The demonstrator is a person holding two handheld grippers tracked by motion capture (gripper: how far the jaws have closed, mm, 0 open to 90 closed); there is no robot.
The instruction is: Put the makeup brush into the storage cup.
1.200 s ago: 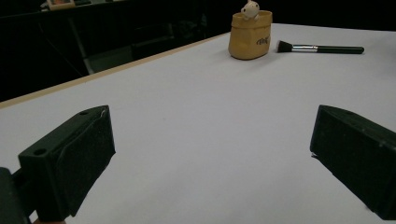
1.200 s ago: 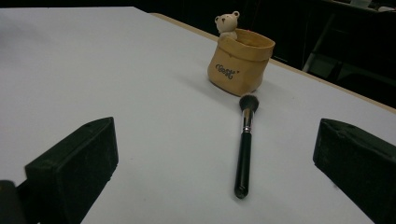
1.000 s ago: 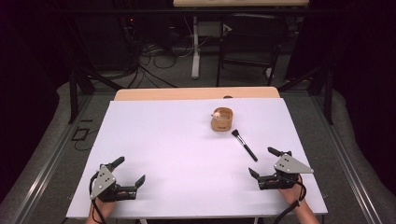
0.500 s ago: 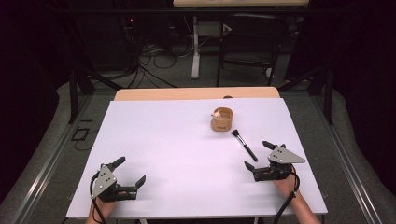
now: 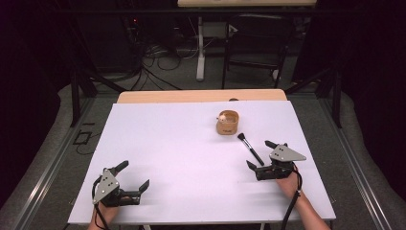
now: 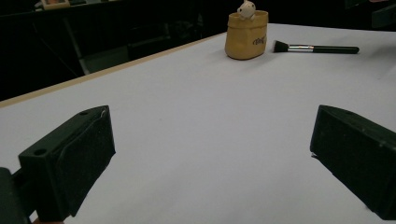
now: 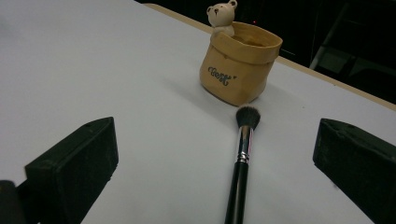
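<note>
Black-handled makeup brush with a silver ferrule and dark bristles (image 5: 250,148): it lies flat on the white table cover (image 5: 191,143), toward the right side, bristle end touching or just short of the tan bag-shaped pot (image 5: 227,123); I cannot tell which. The pot stands upright with a small pale bear figure (image 7: 223,16) at its rim.

My right gripper (image 5: 266,154) sits at the handle end of the brush, jaws spread wide. In the right gripper view the brush (image 7: 243,158) runs up the middle of the gap between the jaws, touching neither, with the pot (image 7: 240,62) directly beyond its bristles. That view also shows dark lettering on the pot's front, which I cannot read in the high view.

My left gripper (image 5: 130,175) rests near the front left edge of the table, well apart from the brush, jaws likewise spread with only bare cover between them. The left gripper view shows the pot (image 6: 246,35) and brush (image 6: 315,47) far off, side by side.

Nothing lies between either gripper and the brush. Beyond the table's far edge, in the high view, are cables (image 5: 158,52) on the floor and a dark chair (image 5: 258,43).
</note>
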